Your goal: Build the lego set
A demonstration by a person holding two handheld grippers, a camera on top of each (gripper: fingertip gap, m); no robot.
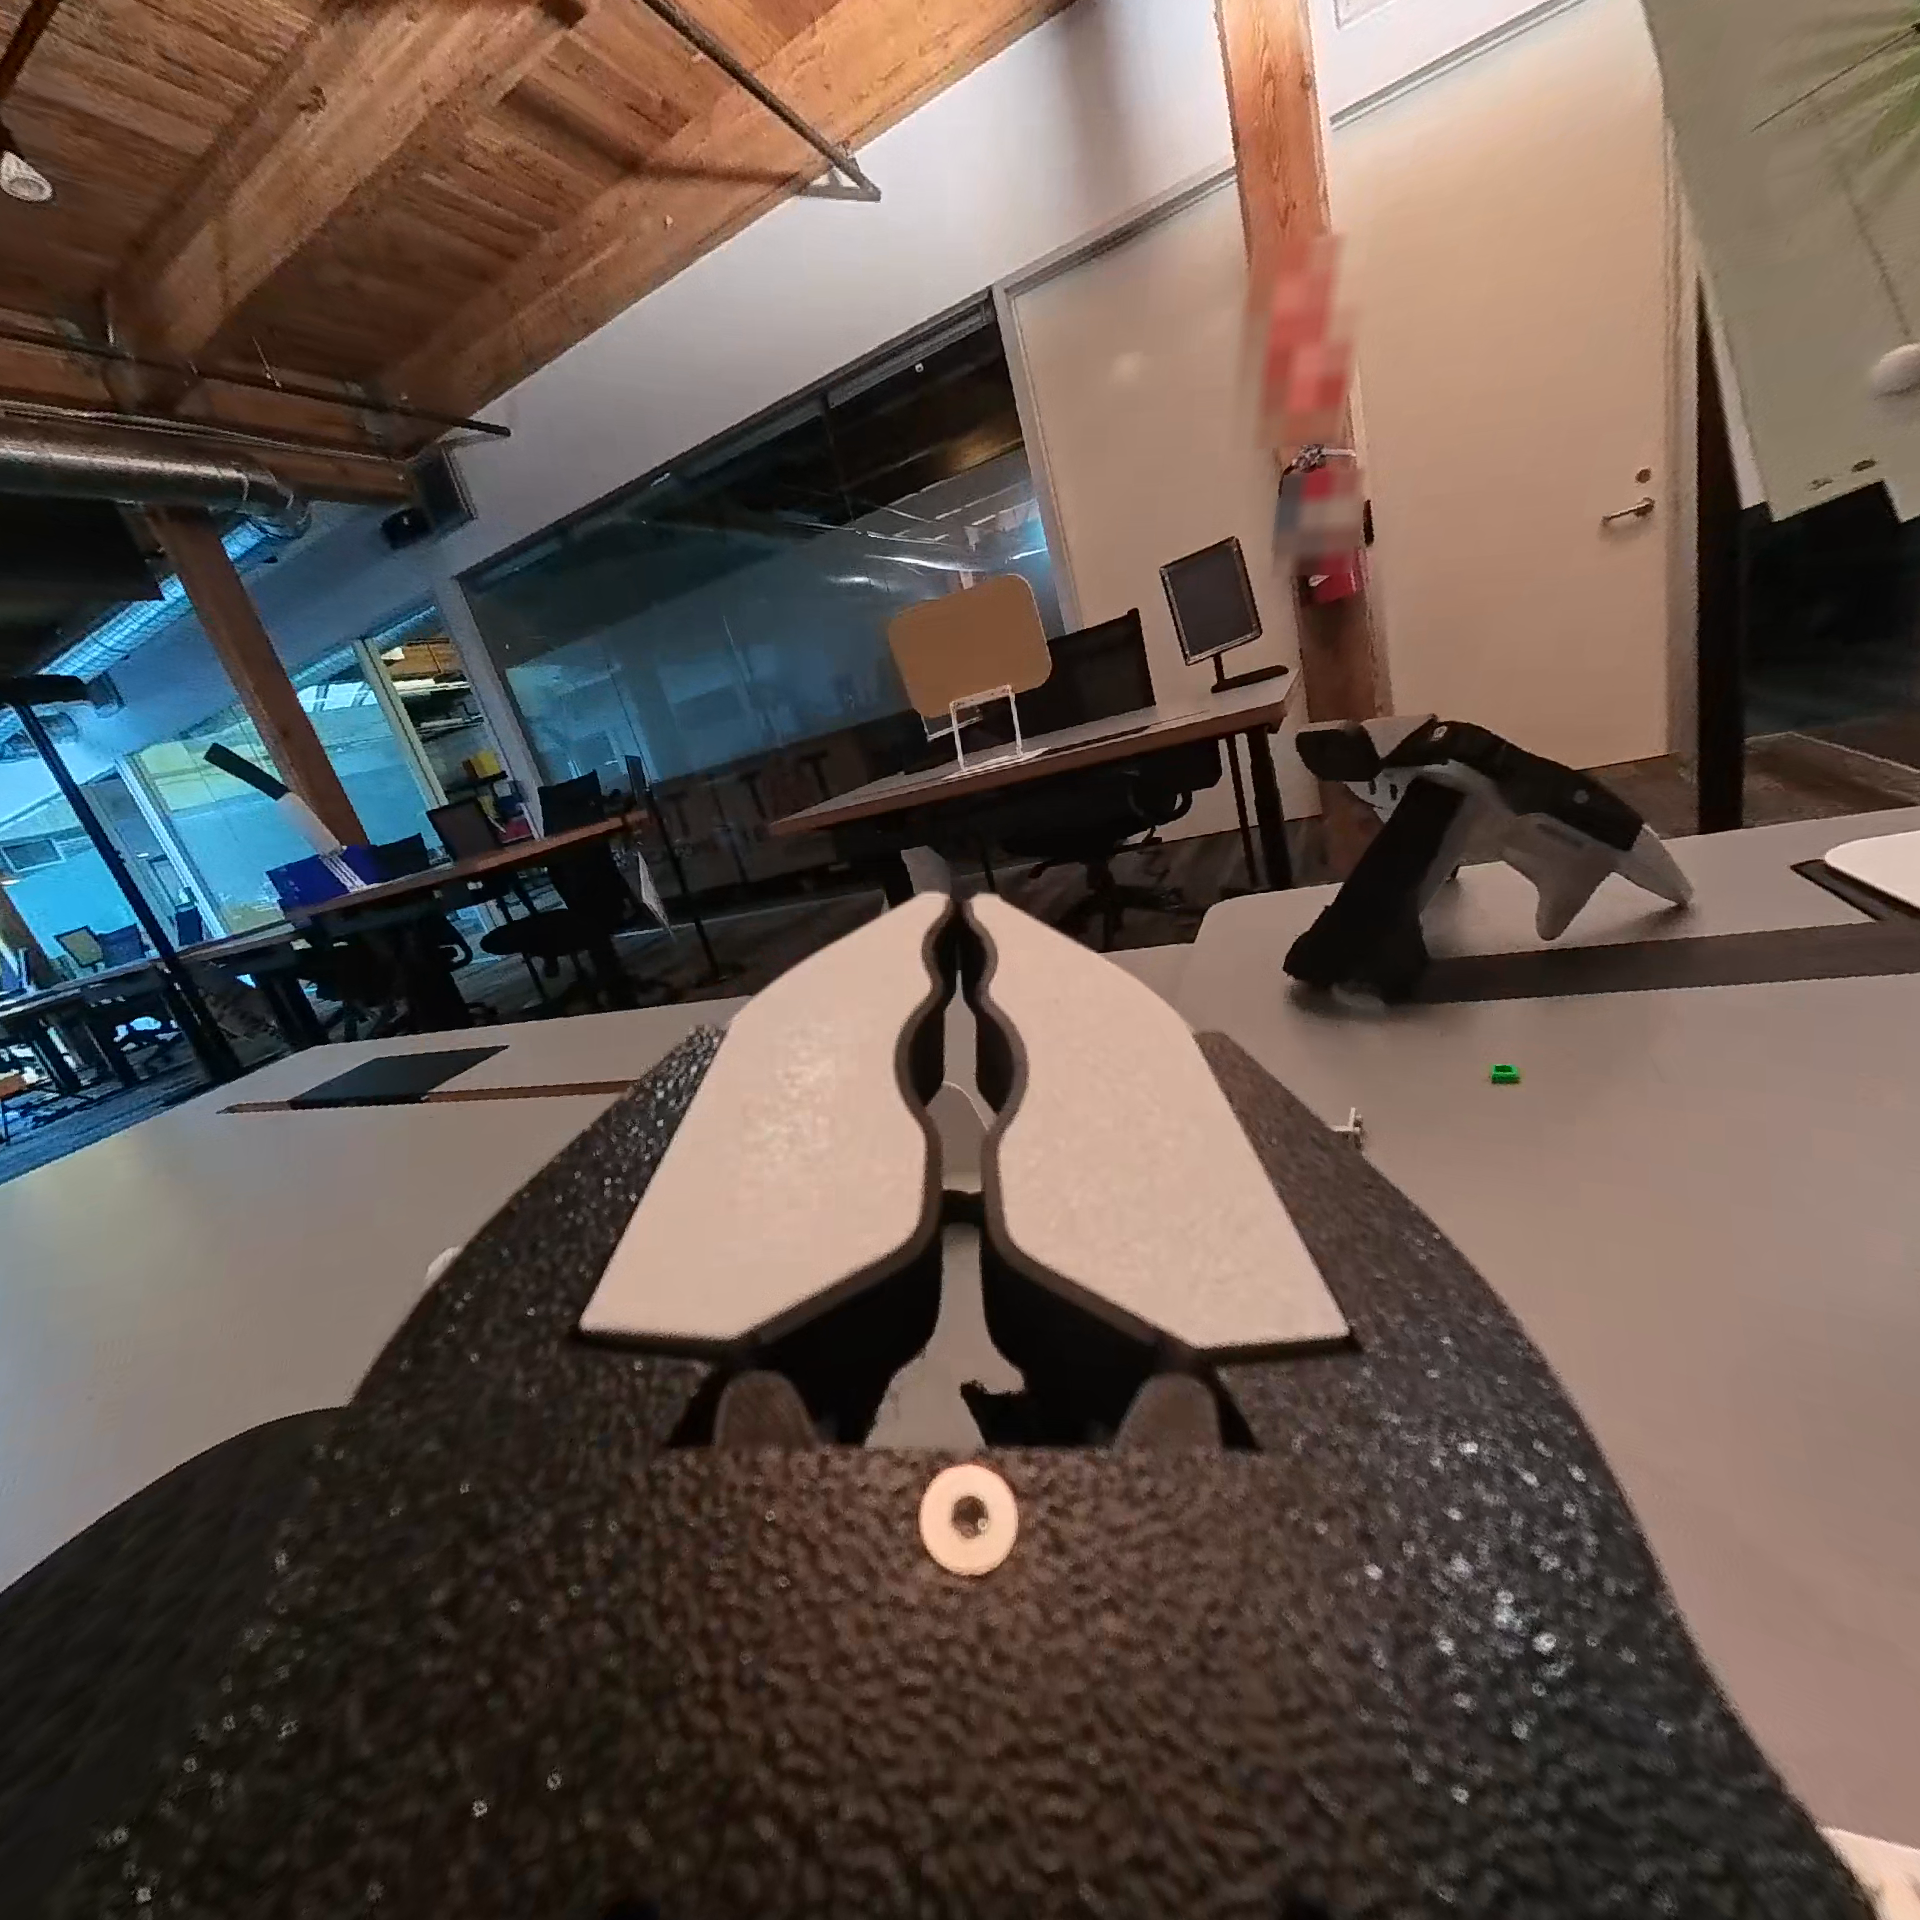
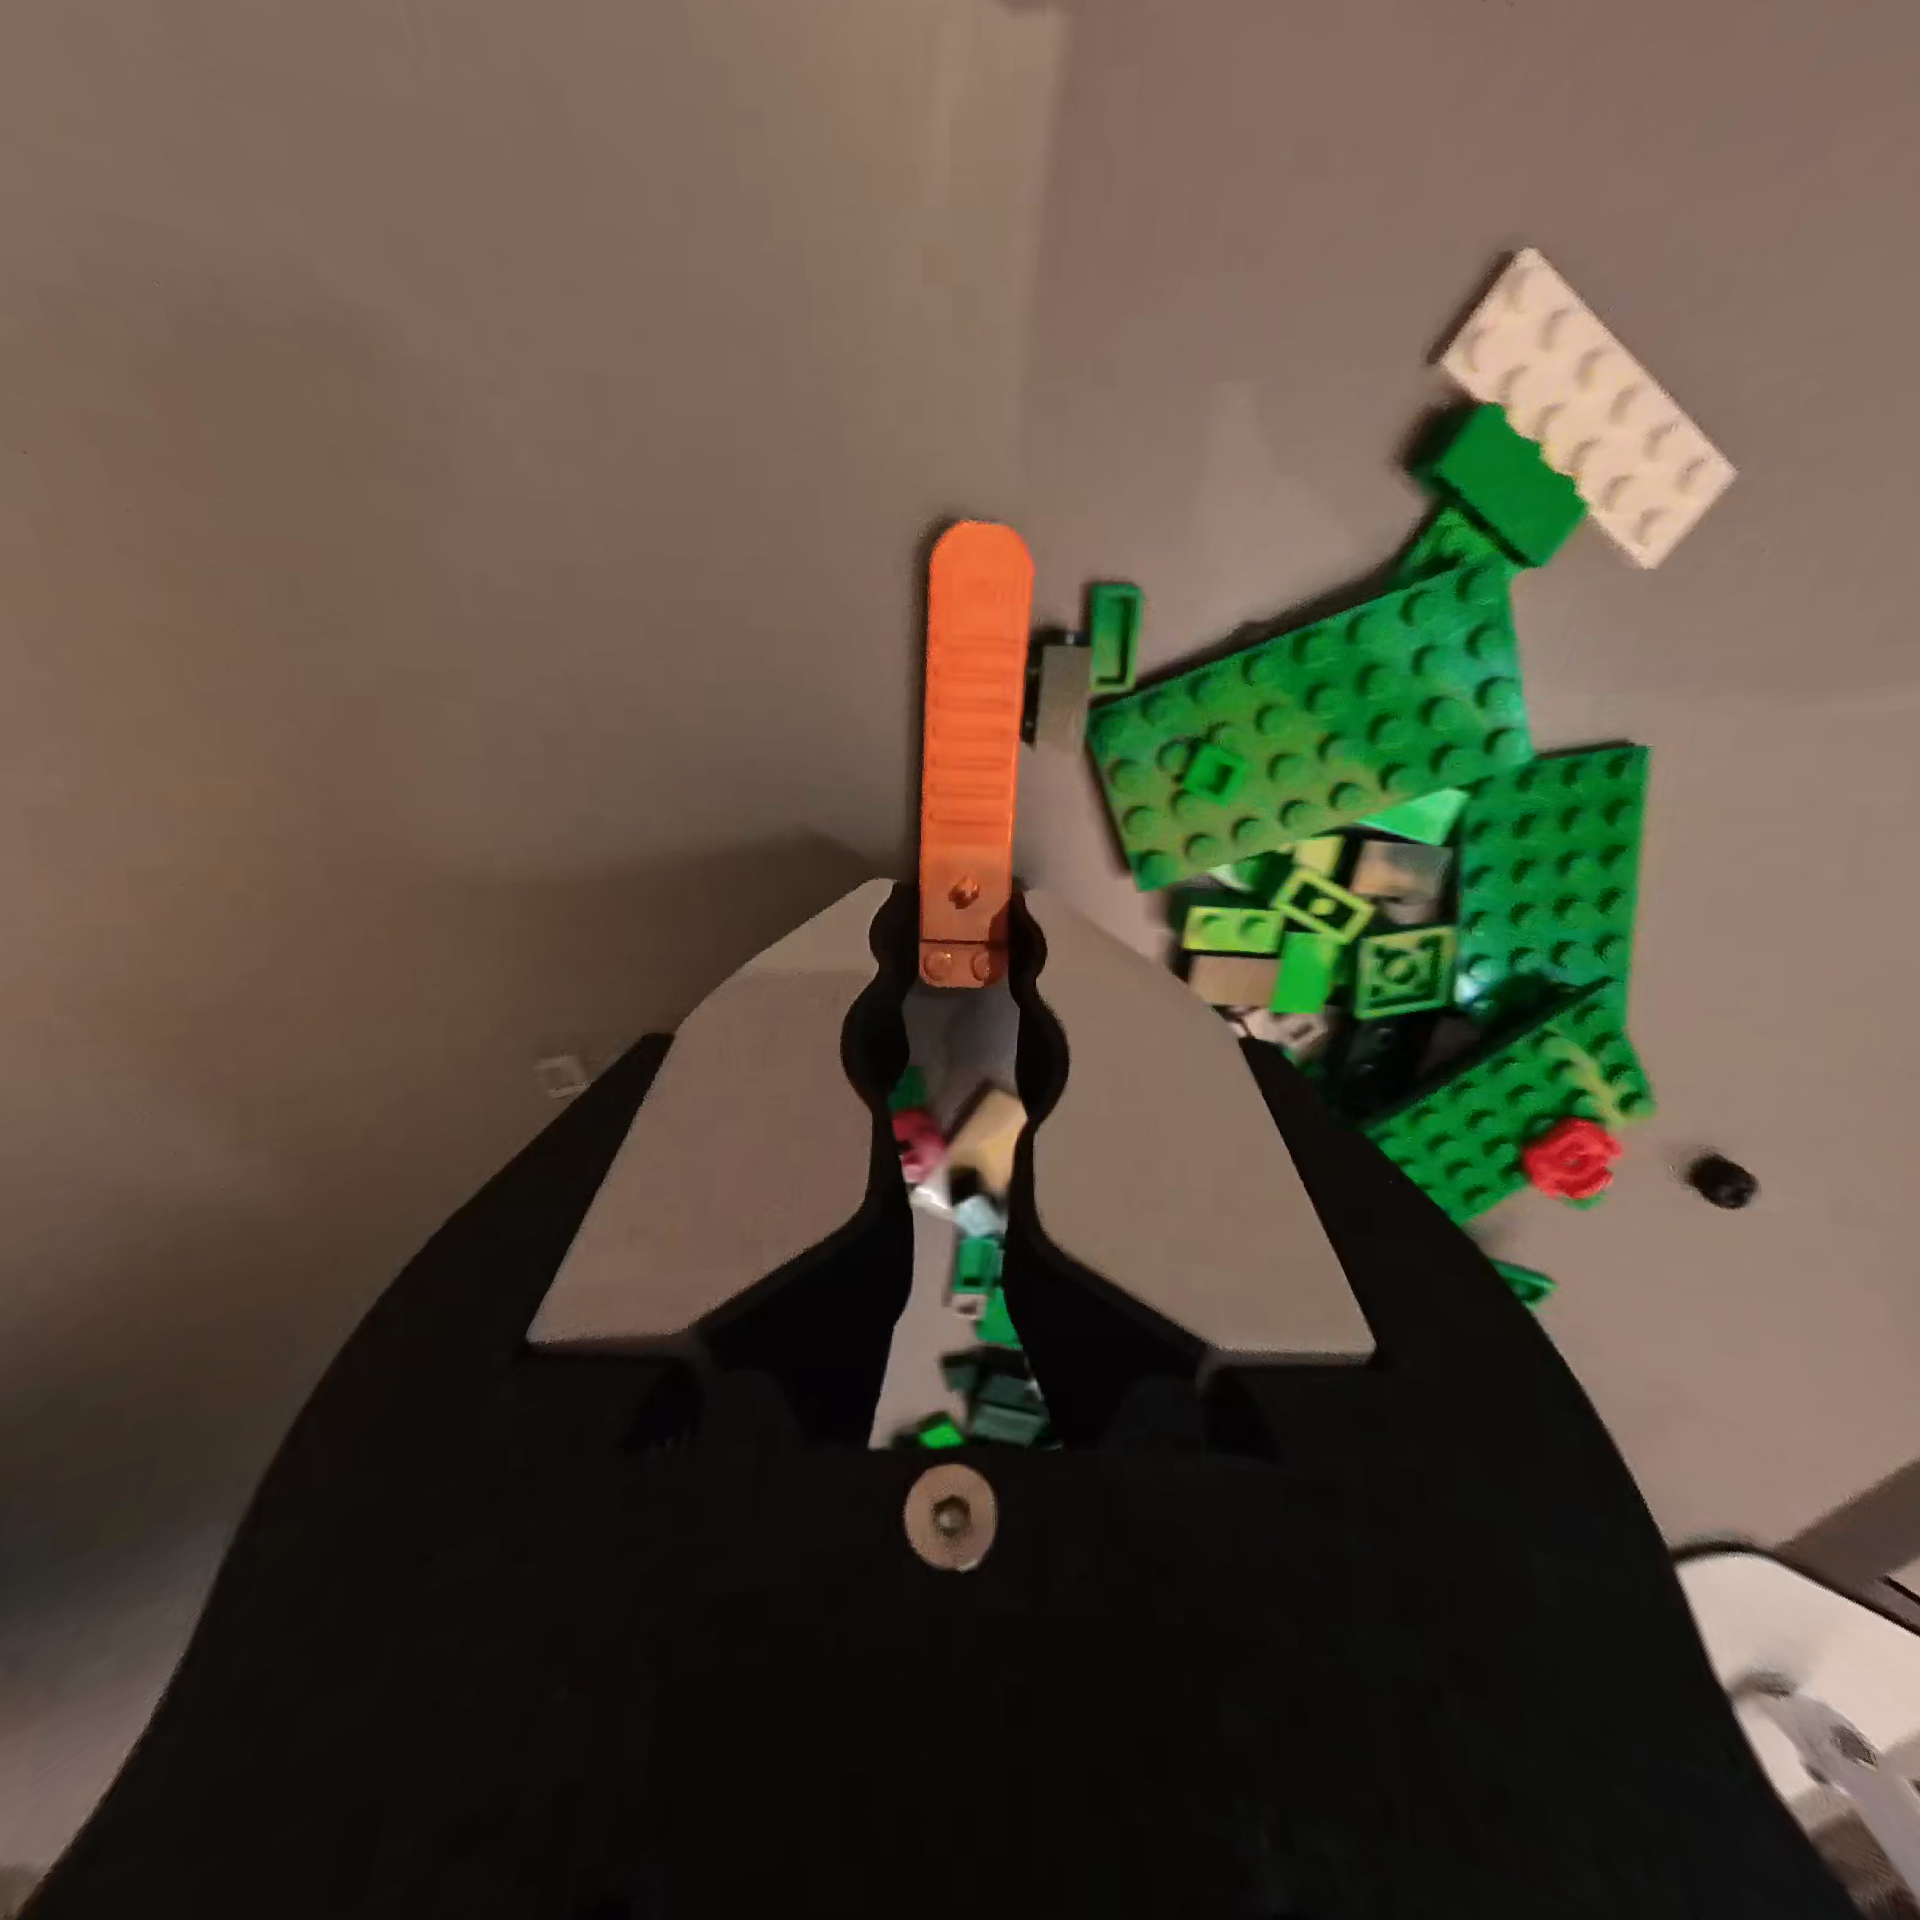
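Note:
In the right wrist view, my right gripper (image 2: pixel 961 935) is shut on the near end of an orange brick separator (image 2: pixel 975 707), which sticks out straight ahead above the grey table (image 2: pixel 416 520). To its right lies a pile of Lego: a large green plate (image 2: pixel 1320 727), a white plate (image 2: pixel 1590 405), a green brick (image 2: pixel 1501 483), a red flower piece (image 2: pixel 1574 1158) and several small green and tan pieces (image 2: pixel 1320 935). More small pieces show between the fingers. My left gripper (image 1: pixel 958 914) is shut, low over the table, pointing out into the room.
In the left wrist view a tiny green piece (image 1: pixel 1503 1073) lies on the grey table (image 1: pixel 1558 1299). A black and white gripper-like device (image 1: pixel 1455 831) stands farther back on the right. A small black piece (image 2: pixel 1725 1181) lies beside the pile. Desks and chairs stand beyond the table edge. About 30 cm separates my left fingertips from my right. The left gripper is farther from the large green plate (image 2: pixel 1320 727), some 20 cm, than the right, some 6 cm.

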